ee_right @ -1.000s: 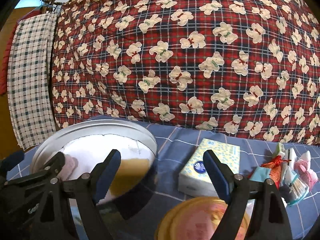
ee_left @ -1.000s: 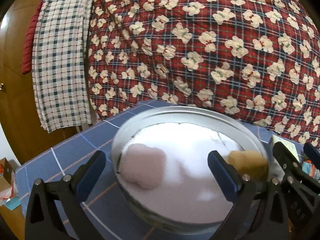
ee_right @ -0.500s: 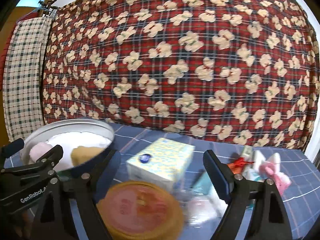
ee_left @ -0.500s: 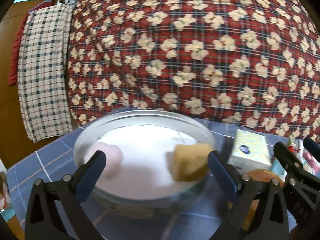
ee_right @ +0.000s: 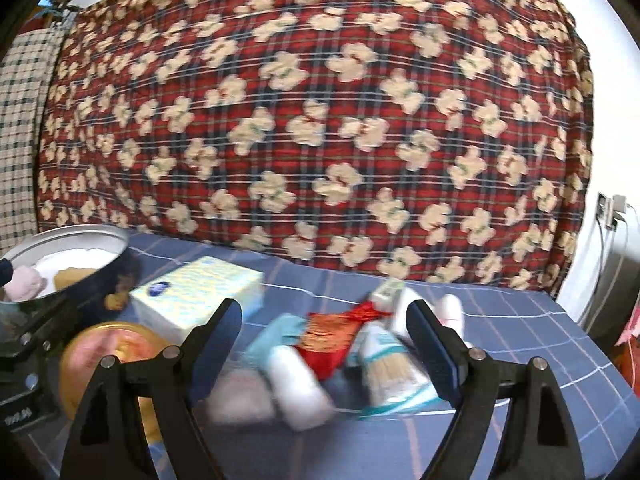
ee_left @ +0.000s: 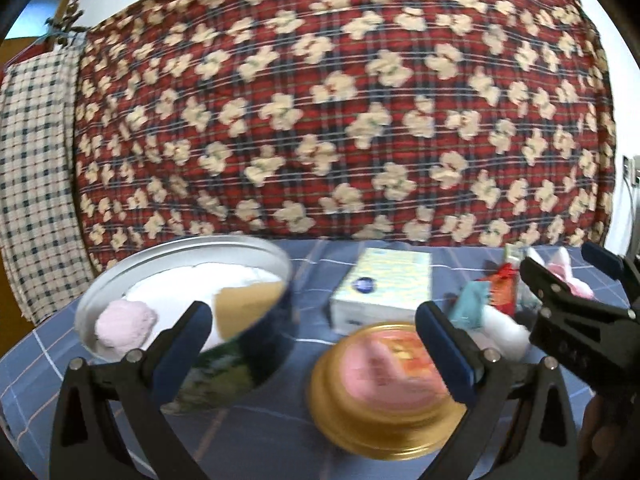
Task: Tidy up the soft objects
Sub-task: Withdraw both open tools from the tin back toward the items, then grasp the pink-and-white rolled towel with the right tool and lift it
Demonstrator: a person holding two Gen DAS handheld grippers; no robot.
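Right wrist view: right gripper (ee_right: 324, 344) jaws released above a red pouch (ee_right: 328, 340); left gripper (ee_left: 312, 344), likewise released, nears the round tin (ee_left: 256, 344).

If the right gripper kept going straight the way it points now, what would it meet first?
Most likely the red and gold fabric pouch in the pile of small items, which sits centred between the open right gripper fingers. Depth is unclear; the blurred white roll beside it may be nearer.
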